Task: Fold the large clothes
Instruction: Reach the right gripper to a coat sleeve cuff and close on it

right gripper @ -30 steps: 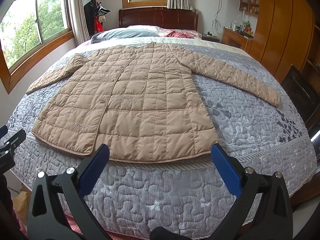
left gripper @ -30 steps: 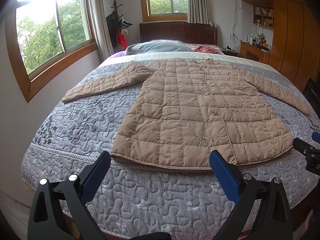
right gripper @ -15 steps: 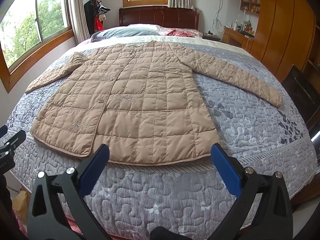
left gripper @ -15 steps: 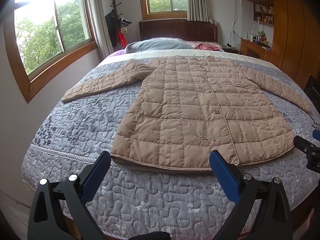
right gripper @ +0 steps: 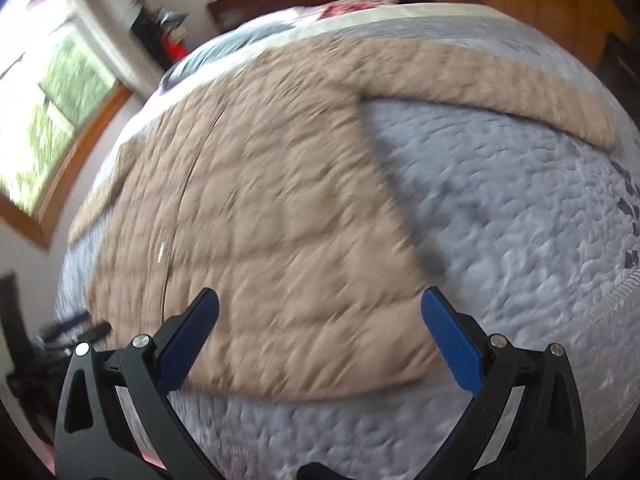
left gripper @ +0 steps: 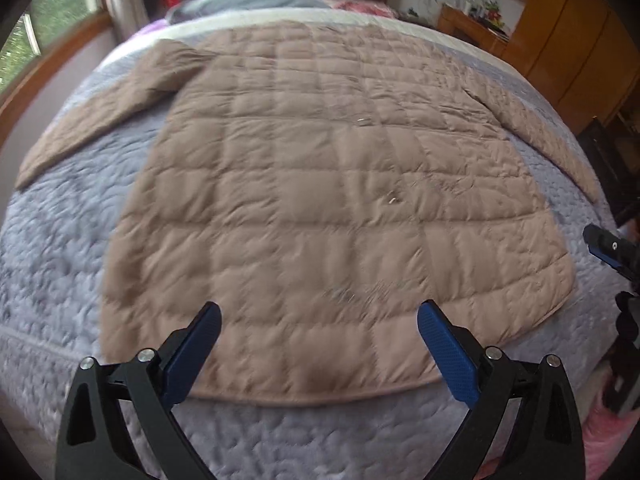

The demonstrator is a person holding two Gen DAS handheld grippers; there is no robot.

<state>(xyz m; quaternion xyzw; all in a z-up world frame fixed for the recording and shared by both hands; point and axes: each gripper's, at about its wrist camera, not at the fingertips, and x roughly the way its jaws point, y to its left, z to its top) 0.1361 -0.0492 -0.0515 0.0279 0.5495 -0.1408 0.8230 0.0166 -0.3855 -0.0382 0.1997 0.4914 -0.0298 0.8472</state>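
A tan quilted coat (left gripper: pixel 312 200) lies flat and spread on the bed, sleeves out to both sides, hem nearest me. It also fills the right wrist view (right gripper: pixel 272 216), which is blurred and tilted. My left gripper (left gripper: pixel 318 340) is open and empty, hovering over the coat's hem. My right gripper (right gripper: pixel 320 328) is open and empty above the hem's right corner. The right gripper's tip shows at the right edge of the left wrist view (left gripper: pixel 612 246).
The coat lies on a grey quilted bedspread (left gripper: pixel 60 264) on a large bed. Pillows (left gripper: pixel 240 0) and a headboard are at the far end. A window (right gripper: pixel 48 120) is on the left, wooden cabinets (left gripper: pixel 568 28) on the right.
Both grippers have moved forward and down toward the coat's hem, which now looms much larger. The right wrist view has tilted and blurred with motion. Both stay open.
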